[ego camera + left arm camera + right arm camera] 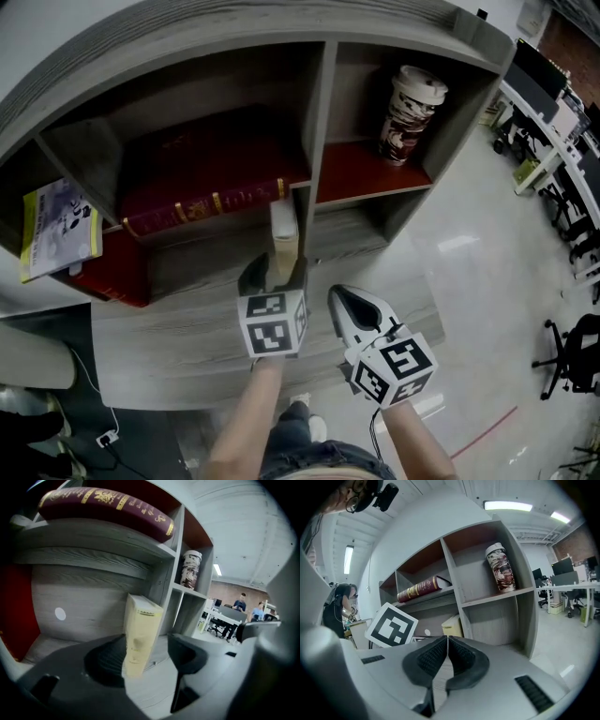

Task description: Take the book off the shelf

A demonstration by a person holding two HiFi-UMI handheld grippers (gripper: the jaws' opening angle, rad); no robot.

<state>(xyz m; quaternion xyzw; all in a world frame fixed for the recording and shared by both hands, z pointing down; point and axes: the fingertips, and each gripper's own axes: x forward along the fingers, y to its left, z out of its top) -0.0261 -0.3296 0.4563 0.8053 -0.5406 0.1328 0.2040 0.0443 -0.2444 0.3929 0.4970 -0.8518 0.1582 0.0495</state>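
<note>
A slim cream book [284, 234] stands upright on the lower board of the grey wooden shelf [206, 309], beside the centre divider. My left gripper [275, 274] reaches in with its jaws open on either side of the book's near edge. In the left gripper view the cream book [139, 637] stands close to the left pad [105, 660], and a gap shows before the right pad. My right gripper [354, 314] hovers just right of the left one, in front of the shelf. Its jaws are shut with nothing between them, as the right gripper [446, 656] view shows.
A thick maroon book [202, 178] with gold bands lies flat on the board above. A patterned paper cup [410, 112] stands in the upper right compartment. A thin booklet [58, 230] leans at the far left. Desks and office chairs [567, 356] fill the floor to the right.
</note>
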